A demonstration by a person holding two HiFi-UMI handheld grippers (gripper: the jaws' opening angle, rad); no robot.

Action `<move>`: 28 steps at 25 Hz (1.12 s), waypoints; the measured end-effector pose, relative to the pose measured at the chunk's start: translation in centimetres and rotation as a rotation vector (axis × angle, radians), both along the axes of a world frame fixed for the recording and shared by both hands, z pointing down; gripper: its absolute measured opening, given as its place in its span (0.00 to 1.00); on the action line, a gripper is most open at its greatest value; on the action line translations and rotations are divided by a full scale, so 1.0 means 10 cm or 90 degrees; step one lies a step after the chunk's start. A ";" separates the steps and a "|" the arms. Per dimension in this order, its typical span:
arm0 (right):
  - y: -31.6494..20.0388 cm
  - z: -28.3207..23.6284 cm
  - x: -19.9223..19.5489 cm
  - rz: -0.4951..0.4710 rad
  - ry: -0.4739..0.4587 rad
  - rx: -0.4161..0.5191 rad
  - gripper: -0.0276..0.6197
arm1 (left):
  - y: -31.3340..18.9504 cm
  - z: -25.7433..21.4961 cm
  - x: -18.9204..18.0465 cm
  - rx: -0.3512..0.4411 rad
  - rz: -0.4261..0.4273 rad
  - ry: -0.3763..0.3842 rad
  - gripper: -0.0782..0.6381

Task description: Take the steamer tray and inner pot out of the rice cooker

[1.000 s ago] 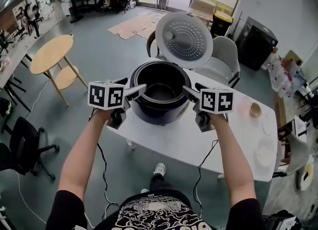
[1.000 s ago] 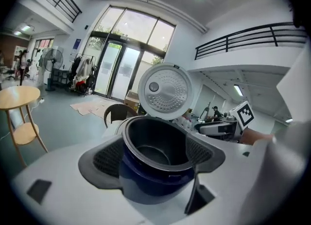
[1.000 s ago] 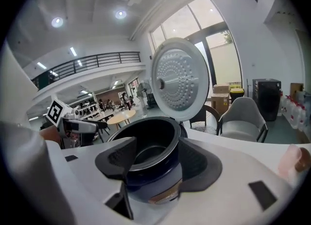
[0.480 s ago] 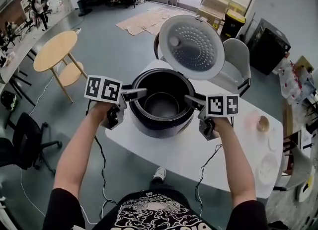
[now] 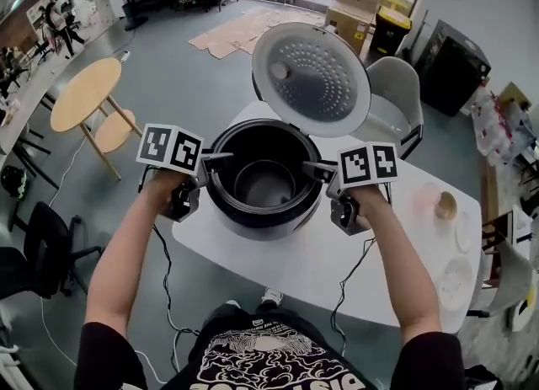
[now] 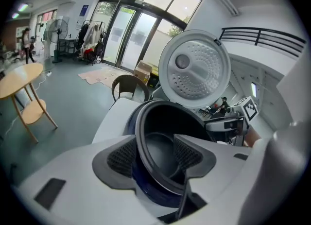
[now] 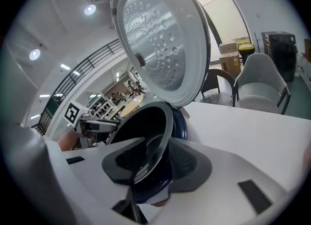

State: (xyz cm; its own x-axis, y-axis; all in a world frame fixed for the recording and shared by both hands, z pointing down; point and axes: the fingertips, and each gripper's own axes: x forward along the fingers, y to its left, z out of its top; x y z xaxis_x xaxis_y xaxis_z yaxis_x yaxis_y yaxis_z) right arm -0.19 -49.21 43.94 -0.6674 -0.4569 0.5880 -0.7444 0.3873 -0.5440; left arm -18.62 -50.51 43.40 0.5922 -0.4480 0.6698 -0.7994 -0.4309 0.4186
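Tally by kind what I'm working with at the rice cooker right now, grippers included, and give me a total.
Rice cooker: 1, with its lid up.
Black insert inside it: 1 showing; tray or pot, cannot tell.
Grippers: 2, the left gripper and the right gripper; the jaws of both have just been closing, with the insert's rim between them.
Total: 4.

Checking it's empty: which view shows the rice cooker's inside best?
The head view: it looks straight down into the rice cooker, floor included. The left gripper view shows part of the inside obliquely; the right gripper view mostly its rim edge-on.
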 end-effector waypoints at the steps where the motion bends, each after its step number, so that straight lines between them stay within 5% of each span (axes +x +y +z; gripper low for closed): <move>1: -0.01 0.00 0.00 0.002 0.006 -0.002 0.27 | -0.03 0.01 -0.02 -0.009 -0.004 -0.020 0.43; 7: -0.03 0.00 -0.02 0.019 0.029 -0.014 0.21 | -0.13 0.06 -0.21 -0.041 -0.025 -0.093 0.22; 17: -0.01 -0.01 0.10 0.163 0.019 -0.031 0.16 | -0.13 -0.01 -0.17 -0.034 -0.016 -0.019 0.21; 28: 0.28 -0.54 0.01 0.271 -0.092 0.015 0.13 | -0.09 -0.56 -0.26 0.025 0.027 0.080 0.19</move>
State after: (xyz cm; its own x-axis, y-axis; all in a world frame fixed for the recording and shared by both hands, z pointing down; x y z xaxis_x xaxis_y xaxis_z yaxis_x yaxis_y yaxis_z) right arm -0.06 -46.45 38.51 -0.4919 -0.7208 0.4884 -0.7572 0.0772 -0.6486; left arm -21.22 -51.44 37.77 0.6897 -0.4449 0.5713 -0.7220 -0.4819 0.4965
